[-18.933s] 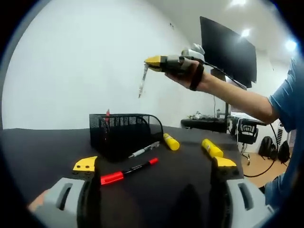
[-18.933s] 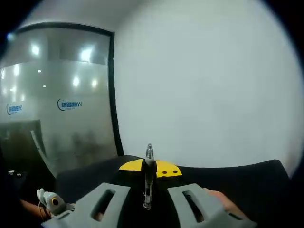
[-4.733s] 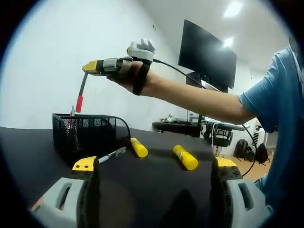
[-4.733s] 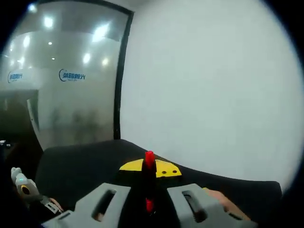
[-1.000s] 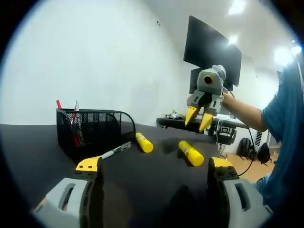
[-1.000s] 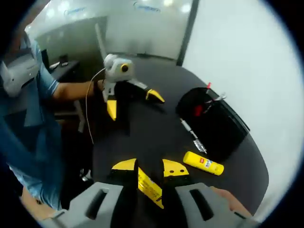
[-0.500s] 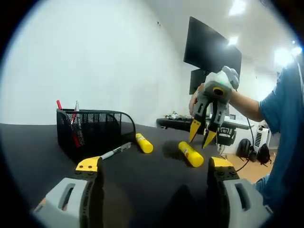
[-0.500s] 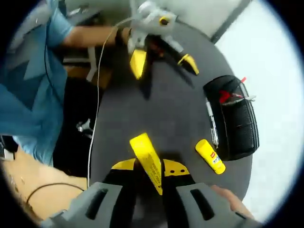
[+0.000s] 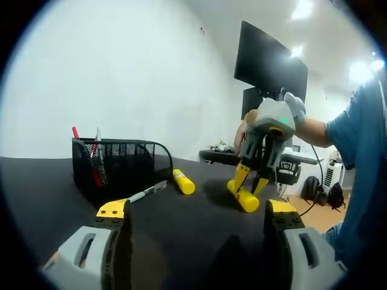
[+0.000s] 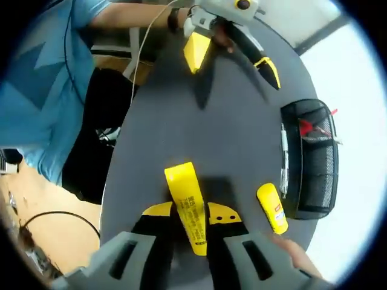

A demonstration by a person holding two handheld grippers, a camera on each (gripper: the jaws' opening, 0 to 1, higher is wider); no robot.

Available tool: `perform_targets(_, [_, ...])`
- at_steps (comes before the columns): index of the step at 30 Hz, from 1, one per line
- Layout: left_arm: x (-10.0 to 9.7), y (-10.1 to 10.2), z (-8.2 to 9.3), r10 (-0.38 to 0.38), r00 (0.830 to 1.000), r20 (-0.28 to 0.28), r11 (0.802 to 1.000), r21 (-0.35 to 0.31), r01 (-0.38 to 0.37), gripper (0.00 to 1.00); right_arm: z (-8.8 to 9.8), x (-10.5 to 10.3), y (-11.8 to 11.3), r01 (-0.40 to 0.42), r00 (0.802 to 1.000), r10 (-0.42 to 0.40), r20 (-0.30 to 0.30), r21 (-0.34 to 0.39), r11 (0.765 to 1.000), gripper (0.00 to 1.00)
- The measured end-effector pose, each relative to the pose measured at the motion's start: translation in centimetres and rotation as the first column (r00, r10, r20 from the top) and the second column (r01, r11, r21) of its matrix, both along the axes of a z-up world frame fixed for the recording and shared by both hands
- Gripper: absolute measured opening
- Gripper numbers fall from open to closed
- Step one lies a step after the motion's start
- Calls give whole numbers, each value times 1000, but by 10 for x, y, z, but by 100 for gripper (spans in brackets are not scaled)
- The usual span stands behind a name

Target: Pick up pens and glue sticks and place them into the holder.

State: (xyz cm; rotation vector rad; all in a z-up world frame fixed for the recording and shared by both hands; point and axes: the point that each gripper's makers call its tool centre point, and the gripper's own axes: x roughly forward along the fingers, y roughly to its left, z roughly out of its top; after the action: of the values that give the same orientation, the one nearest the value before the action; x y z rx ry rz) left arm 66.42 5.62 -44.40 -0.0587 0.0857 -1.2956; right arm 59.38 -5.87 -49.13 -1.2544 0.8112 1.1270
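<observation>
Nothing can be read for certain. The yellow glue stick (image 10: 188, 208) lying between the right tongs' (image 10: 190, 212) jaws carries dark print along its side, too small to make out. The second glue stick (image 10: 273, 208), to the right of those tongs, bears a small red-and-blue label, equally illegible.

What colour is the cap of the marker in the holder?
Red; the marker shows best in the left gripper view.
</observation>
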Motion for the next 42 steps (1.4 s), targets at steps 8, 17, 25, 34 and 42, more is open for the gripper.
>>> perform_targets(8, [3, 0, -1, 1, 1000, 0, 1000, 1, -1, 87, -5, 6, 4, -29, 999, 30, -46, 4, 1000, 19])
perform_targets(17, [3, 0, -1, 3, 1000, -2, 1000, 1, -3, 86, -12, 12, 6, -41, 989, 39, -140, -8, 999, 20])
perform_targets(25, [3, 1, 0, 3, 1000, -3, 1000, -4, -3, 86, -6, 16, 3, 46, 985, -32, -171, 78, 996, 17])
perform_targets(34, [1, 1, 0, 1, 1000, 0, 1000, -2, -1, 86, 39, 31, 3, 200, 976, -151, -159, 367, 909, 17])
perform_targets(42, [1, 1, 0, 2, 1000, -1, 1000, -1, -2, 86, 85, 42, -4, 275, 961, -223, -161, 594, 756, 17])
